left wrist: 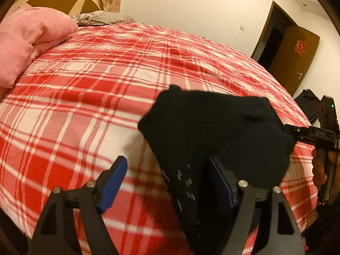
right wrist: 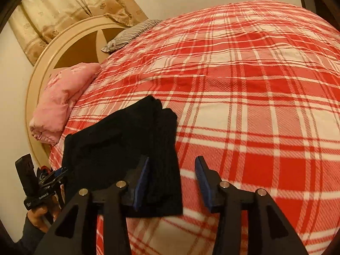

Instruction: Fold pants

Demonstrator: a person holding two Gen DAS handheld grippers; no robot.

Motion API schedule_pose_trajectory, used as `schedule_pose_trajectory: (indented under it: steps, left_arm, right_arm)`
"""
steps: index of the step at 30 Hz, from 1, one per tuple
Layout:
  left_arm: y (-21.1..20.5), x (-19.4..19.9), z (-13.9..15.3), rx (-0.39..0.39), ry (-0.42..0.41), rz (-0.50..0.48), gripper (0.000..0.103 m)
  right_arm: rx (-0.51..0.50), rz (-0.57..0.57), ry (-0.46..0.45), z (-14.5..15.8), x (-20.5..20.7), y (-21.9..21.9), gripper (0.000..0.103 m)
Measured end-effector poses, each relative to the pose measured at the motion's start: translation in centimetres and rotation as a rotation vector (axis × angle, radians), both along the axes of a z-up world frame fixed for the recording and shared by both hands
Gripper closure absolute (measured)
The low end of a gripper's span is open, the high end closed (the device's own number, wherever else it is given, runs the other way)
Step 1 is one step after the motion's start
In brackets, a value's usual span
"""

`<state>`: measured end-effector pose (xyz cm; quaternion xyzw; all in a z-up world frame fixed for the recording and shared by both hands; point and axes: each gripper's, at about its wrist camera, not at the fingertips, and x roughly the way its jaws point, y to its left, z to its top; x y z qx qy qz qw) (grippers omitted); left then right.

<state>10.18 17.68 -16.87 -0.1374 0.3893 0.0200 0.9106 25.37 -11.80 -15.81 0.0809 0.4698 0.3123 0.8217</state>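
- On the red-and-white plaid bedspread point(right wrist: 244, 110) lie the black pants point(right wrist: 119, 148), gathered into a compact dark bundle near my edge of the bed.
- My left gripper point(left wrist: 167, 178) stands with its jaws spread wide; the blue pads point(left wrist: 112, 182) do not press on anything, though a fold of the black cloth with pale stitching runs between them, close against the right-hand pad.
- My right gripper point(right wrist: 173, 178) is also parted, its blue fingers point(right wrist: 203, 180) apart over the bedspread; the left-hand pad sits at the edge of the pants without pinching them.
- From the left wrist view, my right gripper shows at the right side of the bundle, with my hand point(left wrist: 318, 167) wrapped around its handle; whether its tip touches the cloth there I cannot tell.
- From the right wrist view, my left hand point(right wrist: 40, 214) shows low at the left, beside the pants.
- Farther up the bed, a pink quilt point(right wrist: 61, 97) lies bunched against the round cream headboard point(right wrist: 70, 42), and a striped pillow point(right wrist: 131, 36) sits beside it.
- Beige patterned curtains point(right wrist: 63, 6) hang behind the headboard.
- Across the room stands an open brown door point(left wrist: 295, 59) with a red ornament on it.
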Motion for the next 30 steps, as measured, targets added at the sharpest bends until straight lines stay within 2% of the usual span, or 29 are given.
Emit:
schedule_pose_trajectory:
  steps: [3, 4, 5, 8, 14, 16, 19, 22, 25, 30]
  left_arm:
    - [-1.3, -1.2, -0.3, 0.083, -0.002, -0.029, 0.014]
    - [-1.3, -1.2, -0.6, 0.093, -0.004, -0.022, 0.013]
    - [-1.0, -1.3, -0.8, 0.073, -0.006, -0.012, 0.01]
    - [-0.2, -1.3, -1.0, 0.019, 0.0, 0.022, 0.006]
    - [-0.8, -1.7, -0.7, 0.068, 0.009, 0.044, 0.006]
    - [-1.0, -1.9, -0.5, 0.071, 0.018, 0.058, 0.006]
    - [-1.7, -2.4, 0.5, 0.113, 0.011, 0.066, 0.006]
    - [-2.6, -2.8, 1.4, 0.153, 0.004, 0.058, 0.006]
    - [-3.1, -3.1, 2.1, 0.151, 0.01, 0.064, 0.006]
    - [-4.7, -4.5, 5.5, 0.195, -0.071, 0.057, 0.006]
  right_arm:
    - [-0.051, 0.016, 0.003, -0.7, -0.4, 0.6, 0.057]
    - [-0.075, 0.007, 0.007, -1.0, -0.3, 0.7, 0.052]
    - [-0.072, -0.005, 0.012, -1.3, -0.2, 0.6, 0.048]
    - [-0.046, -0.018, 0.033, -1.6, 0.2, 0.0, 0.047]
    - [-0.13, -0.031, -0.031, -1.2, -0.3, 0.8, 0.038]
    - [-0.15, -0.049, -0.049, -0.5, -0.8, 0.7, 0.038]
    - [-0.204, -0.065, -0.127, 1.0, -2.2, 0.4, 0.037]
    - [-0.218, -0.05, -0.158, 2.1, -3.3, 0.1, 0.037]
    - [-0.232, -0.071, -0.189, 3.3, -4.7, -0.4, 0.037]
    - [-0.194, -0.095, -0.32, 7.8, -8.4, -1.6, 0.037]
